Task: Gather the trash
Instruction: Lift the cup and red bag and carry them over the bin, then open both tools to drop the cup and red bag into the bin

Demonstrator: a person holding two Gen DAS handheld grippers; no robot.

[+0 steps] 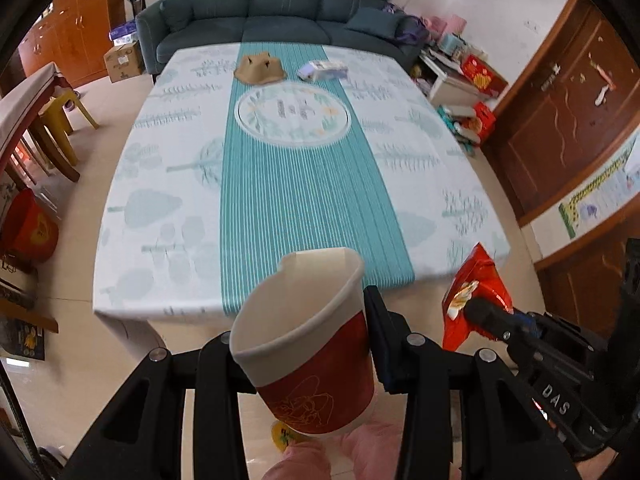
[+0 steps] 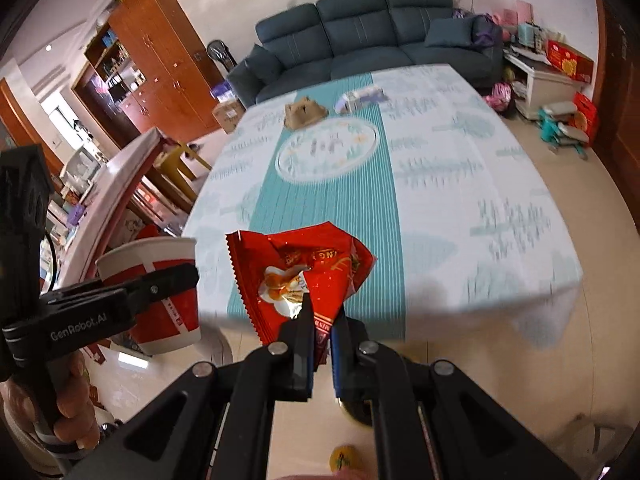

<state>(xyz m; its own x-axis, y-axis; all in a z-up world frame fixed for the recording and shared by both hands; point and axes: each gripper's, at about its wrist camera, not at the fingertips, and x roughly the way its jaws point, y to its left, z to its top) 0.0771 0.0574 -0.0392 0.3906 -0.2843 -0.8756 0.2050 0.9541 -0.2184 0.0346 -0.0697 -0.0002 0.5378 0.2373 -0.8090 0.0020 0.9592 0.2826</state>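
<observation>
My left gripper [image 1: 304,328] is shut on a red and white paper cup [image 1: 308,352], held tilted in the air in front of the table's near edge; the cup also shows in the right wrist view [image 2: 160,280]. My right gripper [image 2: 322,312] is shut on a crumpled red snack wrapper [image 2: 304,268], held above the near edge; the wrapper also shows in the left wrist view [image 1: 476,292]. On the far end of the table [image 1: 160,200] lie a brown cardboard piece [image 1: 260,68] and a pale plastic package [image 1: 324,71].
A teal sofa [image 1: 280,12] stands behind the table. Wooden cabinets [image 2: 160,48], a yellow stool [image 1: 64,116] and another table are on the left. Boxes and clutter [image 1: 472,92] lie on the floor at the right by a wooden door.
</observation>
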